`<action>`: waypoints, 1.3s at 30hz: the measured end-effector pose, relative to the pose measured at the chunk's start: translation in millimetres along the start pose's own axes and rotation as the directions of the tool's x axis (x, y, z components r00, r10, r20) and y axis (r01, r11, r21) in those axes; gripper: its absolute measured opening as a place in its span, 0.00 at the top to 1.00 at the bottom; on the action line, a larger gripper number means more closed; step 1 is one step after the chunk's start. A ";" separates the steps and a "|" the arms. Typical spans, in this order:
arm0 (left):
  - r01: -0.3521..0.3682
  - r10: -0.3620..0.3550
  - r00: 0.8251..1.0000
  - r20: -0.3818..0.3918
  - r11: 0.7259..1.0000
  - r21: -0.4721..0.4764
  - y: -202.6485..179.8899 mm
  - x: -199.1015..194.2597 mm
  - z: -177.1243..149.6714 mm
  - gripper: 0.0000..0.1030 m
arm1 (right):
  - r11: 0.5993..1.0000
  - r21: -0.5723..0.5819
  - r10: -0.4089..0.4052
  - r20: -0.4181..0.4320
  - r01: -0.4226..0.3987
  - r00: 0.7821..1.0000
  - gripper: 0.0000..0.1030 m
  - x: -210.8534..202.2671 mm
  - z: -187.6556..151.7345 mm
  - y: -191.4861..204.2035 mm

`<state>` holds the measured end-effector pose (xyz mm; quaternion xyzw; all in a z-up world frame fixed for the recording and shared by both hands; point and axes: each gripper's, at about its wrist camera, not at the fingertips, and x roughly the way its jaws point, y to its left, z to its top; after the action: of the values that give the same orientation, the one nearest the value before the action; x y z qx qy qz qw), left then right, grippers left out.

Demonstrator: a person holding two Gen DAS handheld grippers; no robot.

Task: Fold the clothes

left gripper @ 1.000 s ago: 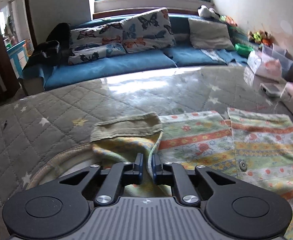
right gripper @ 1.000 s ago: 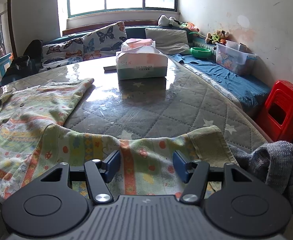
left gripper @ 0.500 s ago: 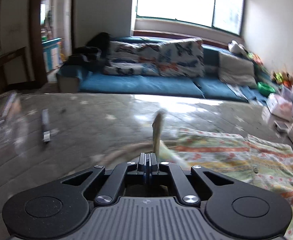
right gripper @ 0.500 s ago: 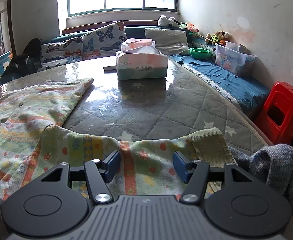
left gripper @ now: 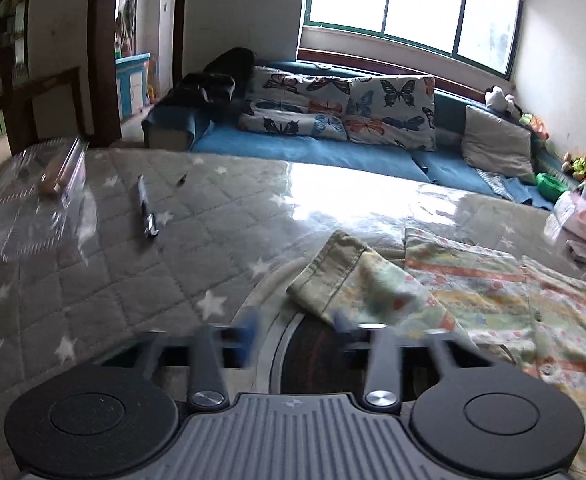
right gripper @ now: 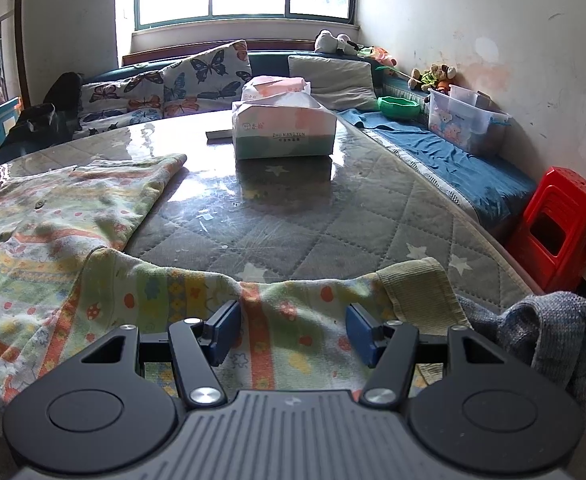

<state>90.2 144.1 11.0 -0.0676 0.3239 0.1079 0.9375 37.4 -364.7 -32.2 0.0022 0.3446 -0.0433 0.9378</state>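
The round table (left gripper: 197,248) under its quilted grey star-print cover and clear sheet fills both views, and the patterned garment (right gripper: 53,232) spread on it serves as the landmark. Only the left wrist view shows the table's far-left side: a clear plastic container (left gripper: 33,204) and a pen (left gripper: 145,210) lie well apart from the garment, beyond its left sleeve (left gripper: 357,276). Only the right wrist view shows the tissue pack (right gripper: 283,130) standing behind the garment, the grey knit item (right gripper: 549,332) just beside the right sleeve's cuff (right gripper: 417,288) at the table edge, and the red stool (right gripper: 559,224) on the floor past it. The blue sofa with butterfly cushions (left gripper: 333,112) appears behind the garment in both. The garment lies flat with its long axis across the table from sleeve to sleeve; its left sleeve slants up and away from the body with the ribbed cuff outermost, while the right sleeve runs along the near edge, cuff pointing right. The left gripper (left gripper: 295,330), angled down over the table rim just left of the left sleeve, is blurred with its jaws opening and nothing pinched between them. The right gripper (right gripper: 293,332) tilts down over the right sleeve, jaws spread apart above the cloth without clamping it.
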 end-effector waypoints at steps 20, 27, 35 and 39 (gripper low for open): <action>-0.016 0.019 0.998 -0.061 0.999 0.048 -13.9 69.5 3.7 0.84 | 0.957 -0.207 0.217 0.047 -0.203 0.975 0.41 -32.8 27.1 73.4; -0.044 0.045 0.999 -0.015 0.999 0.015 -4.1 53.0 4.2 0.92 | 0.922 -0.263 0.305 0.035 -0.285 0.952 0.41 -40.0 27.5 104.1; -0.127 0.132 0.989 0.064 0.990 -0.065 33.6 5.7 3.9 0.93 | 0.850 -0.359 0.412 -0.001 -0.385 0.911 0.41 -51.0 21.9 144.3; -0.172 0.183 0.979 0.091 0.978 -0.115 59.8 -20.2 -3.2 0.93 | 0.795 -0.420 0.475 -0.018 -0.438 0.880 0.41 -64.0 18.9 170.1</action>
<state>58.1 198.2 17.6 -0.0831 0.2745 0.2115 0.9344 15.0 -190.8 19.2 -0.1143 0.2932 0.2579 0.9135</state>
